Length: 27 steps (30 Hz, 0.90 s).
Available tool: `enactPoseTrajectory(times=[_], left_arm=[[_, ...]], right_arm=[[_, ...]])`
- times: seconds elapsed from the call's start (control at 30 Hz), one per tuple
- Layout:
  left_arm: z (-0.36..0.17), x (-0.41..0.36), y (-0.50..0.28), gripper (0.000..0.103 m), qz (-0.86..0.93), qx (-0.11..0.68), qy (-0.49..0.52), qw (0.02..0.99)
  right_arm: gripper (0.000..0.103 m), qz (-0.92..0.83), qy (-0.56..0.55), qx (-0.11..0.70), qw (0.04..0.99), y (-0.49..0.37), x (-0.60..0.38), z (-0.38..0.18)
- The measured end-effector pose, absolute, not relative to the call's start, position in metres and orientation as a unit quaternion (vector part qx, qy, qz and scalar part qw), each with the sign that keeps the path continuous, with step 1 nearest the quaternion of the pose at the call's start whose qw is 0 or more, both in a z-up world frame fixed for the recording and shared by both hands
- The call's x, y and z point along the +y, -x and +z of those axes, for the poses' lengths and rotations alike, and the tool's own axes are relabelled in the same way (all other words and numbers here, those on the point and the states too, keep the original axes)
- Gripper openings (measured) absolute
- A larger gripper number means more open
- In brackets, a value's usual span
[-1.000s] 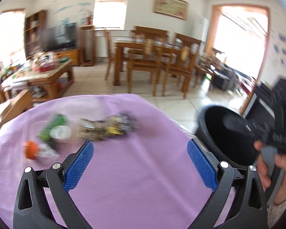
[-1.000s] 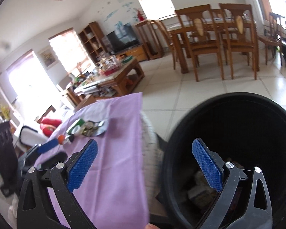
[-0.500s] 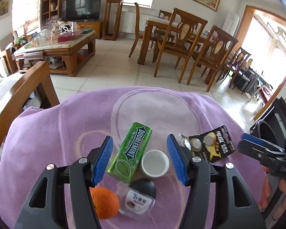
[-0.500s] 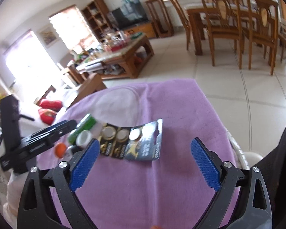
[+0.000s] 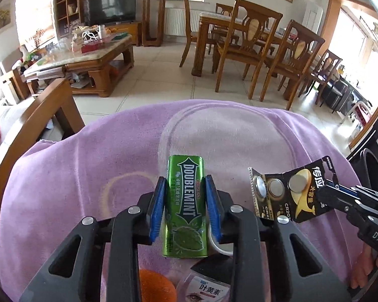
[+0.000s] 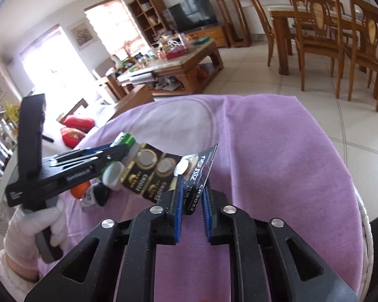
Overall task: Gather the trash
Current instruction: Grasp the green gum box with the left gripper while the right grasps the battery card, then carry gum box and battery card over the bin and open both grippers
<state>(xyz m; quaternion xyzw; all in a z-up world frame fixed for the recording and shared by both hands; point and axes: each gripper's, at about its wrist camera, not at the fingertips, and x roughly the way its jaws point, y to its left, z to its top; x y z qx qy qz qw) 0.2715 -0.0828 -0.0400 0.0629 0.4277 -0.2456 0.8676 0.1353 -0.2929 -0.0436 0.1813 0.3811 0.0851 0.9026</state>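
Claws clamped on gum tin and battery card

Left claw [image 5: 186,206] has its ribbed blue pads pressed against both long sides of a glossy green gum tin [image 5: 186,211], a flat oblong with rounded corners. Right claw [image 6: 192,202] is pinched nearly closed on the corner of a black-and-gold battery card [image 6: 163,173], stiff and slightly bent, with round silver coin cells on it; the card is lifted off the soft purple cloth [image 6: 277,163] covering the tabletop. Just beside the tin lie a small white cap [image 5: 220,248], an orange [image 5: 156,287] and a clear little bottle [image 5: 204,289] with a black top, partly hidden under the left claw's black frame.
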Motion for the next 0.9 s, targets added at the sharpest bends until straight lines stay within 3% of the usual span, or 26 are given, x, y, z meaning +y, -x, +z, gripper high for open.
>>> enactPoseTrajectory(times=[0.2, 0.57, 0.9], left_arm=[[-0.017, -0.062, -0.264, 0.030, -0.239, 0.390, -0.015, 0.889], [0.030, -0.046, -0.198, 0.030, -0.252, 0.332, 0.010, 0.909], [0.062, -0.105, -0.116, 0.030, -0.330, 0.296, -0.031, 0.896]], right_arm=[[0.003, 0.101, -0.171, 0.333, 0.922, -0.125, -0.294, -0.024], [0.002, 0.105, -0.184, 0.281, 0.936, -0.091, -0.319, 0.007], [0.002, 0.088, -0.144, 0.259, 0.951, -0.005, -0.350, 0.045]])
